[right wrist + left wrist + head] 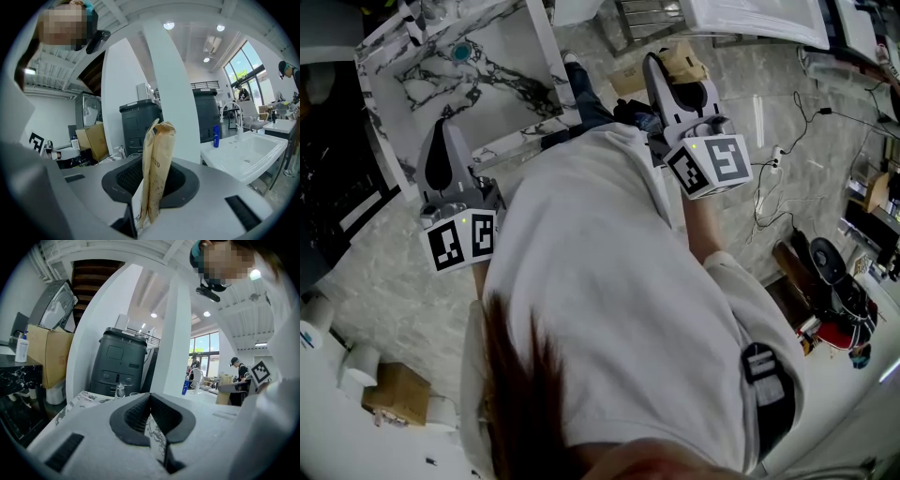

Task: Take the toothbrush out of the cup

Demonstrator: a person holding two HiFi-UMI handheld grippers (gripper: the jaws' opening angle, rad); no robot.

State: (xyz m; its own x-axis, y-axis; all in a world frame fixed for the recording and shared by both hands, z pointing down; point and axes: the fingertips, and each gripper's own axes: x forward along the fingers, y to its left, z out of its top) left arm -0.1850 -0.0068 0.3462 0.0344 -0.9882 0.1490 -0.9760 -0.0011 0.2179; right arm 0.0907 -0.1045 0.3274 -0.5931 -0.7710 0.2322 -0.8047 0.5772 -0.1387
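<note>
I see no toothbrush, and no cup that I can tell as the task's. My right gripper (151,165) is shut on a flat tan paper packet (157,159) that stands upright between its jaws, print along one side. From the head view the right gripper (656,66) points away from the person, with the tan packet (684,62) at its tip. My left gripper (150,397) is shut, its dark jaw tips touching with nothing between them. It hangs at the near edge of a marbled white counter (502,89), left gripper (442,131) pointing toward it.
A small teal round thing (462,52) lies on the marbled counter. A dark grey bin (119,362) and a cardboard box (47,352) stand ahead, a white pillar (171,103) between the views. A white basin (243,157) is at right. Cables (787,141) trail over the floor.
</note>
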